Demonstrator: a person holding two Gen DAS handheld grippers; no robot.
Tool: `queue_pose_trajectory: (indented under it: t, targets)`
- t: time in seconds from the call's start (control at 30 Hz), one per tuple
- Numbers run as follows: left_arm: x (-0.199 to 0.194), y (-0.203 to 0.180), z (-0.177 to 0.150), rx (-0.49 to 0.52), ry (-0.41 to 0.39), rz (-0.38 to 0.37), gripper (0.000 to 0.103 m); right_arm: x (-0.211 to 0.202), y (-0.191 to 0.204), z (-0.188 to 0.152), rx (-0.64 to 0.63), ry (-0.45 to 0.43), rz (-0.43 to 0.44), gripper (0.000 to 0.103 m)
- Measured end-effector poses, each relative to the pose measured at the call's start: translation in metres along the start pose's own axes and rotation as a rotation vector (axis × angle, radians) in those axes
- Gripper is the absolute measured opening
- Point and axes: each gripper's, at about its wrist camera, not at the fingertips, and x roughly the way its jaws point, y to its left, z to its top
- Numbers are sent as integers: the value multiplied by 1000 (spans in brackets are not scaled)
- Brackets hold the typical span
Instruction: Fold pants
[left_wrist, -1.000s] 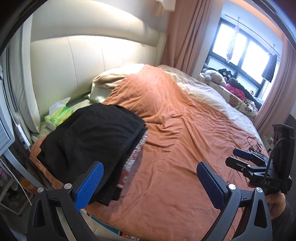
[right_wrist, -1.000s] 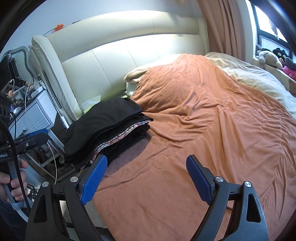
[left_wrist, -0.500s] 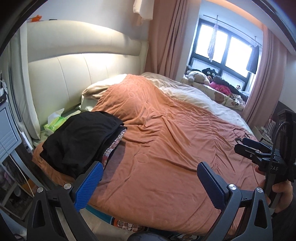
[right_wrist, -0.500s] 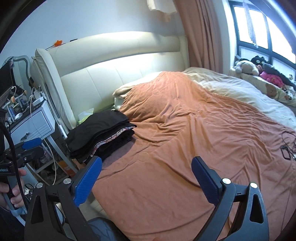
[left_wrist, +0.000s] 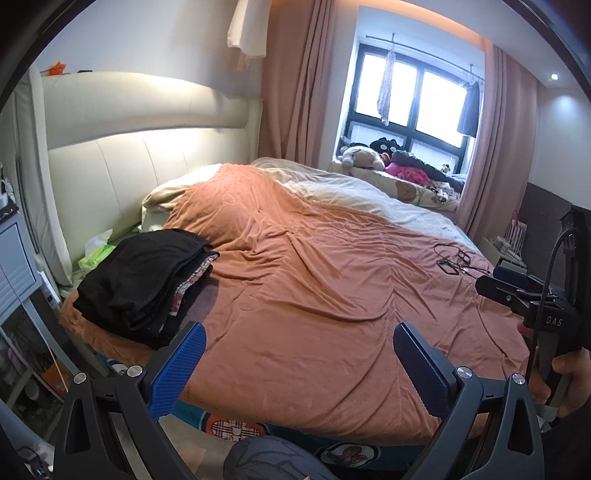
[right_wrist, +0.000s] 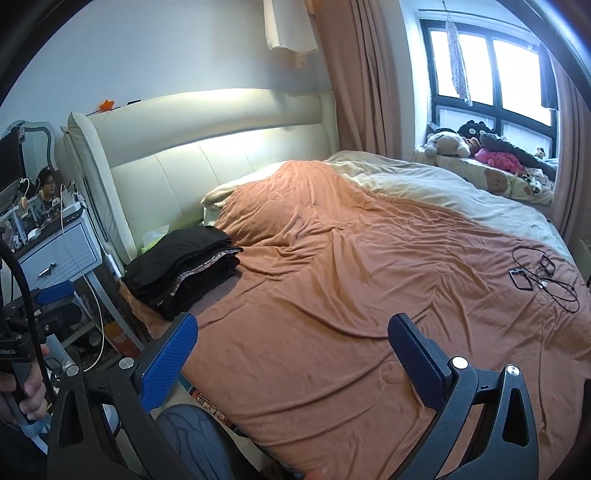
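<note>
Both grippers are hanging over the near edge of the bed, nothing between the fingers. Left gripper (left_wrist: 297, 363) is sitting with its blue pads spread wide over the orange blanket (left_wrist: 332, 295). Right gripper (right_wrist: 291, 354) is likewise spread to full width, empty, also over bare blanket.

The pants (left_wrist: 144, 273) are lying folded on top of a dark stack at the near-left corner of the bed, well apart from both grippers; a patterned hem is showing in the pile's right edge. Same stack in the right wrist view (right_wrist: 184, 269), just beside the white nightstand (right_wrist: 59, 254).

Cream headboard (left_wrist: 122, 162) is running along the far left. A tangle of black cable (right_wrist: 543, 277) is lying on the blanket at the right. Plush toys (left_wrist: 364, 157) are sitting on the far window ledge.
</note>
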Motion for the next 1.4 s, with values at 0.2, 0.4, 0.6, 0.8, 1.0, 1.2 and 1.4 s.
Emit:
queue_pose_trajectory:
  t: [0.2,0.4,0.6,0.8,1.0,1.2,1.4]
  targets:
    - [-19,-20,-17,30,-21,-9,102,-45,-6,-28,15,-20,-6,103]
    - [-39,-35,-36,49,-56,-19,102,-87,-11,-57,16,-51,-14,103]
    - [-55,-48,-56,63,-77,-38,102,-124,-13,-88,15,-80,-11,103]
    - [-76,-60,-74,102,-98,-28,102,-146,-12,-119,30,-84,-14,103]
    - [-100,-64,-88,112,-142,-29,102,-166,-10,-141,51,-92,-15,103]
    - [-111,-77,-99,143,-180,-37,102,-185,-6,-156,54,-122,-32,103]
    - [-104,-84,-111,132,-178,-43,102,-187,-6,-170,54,-128,-52,103]
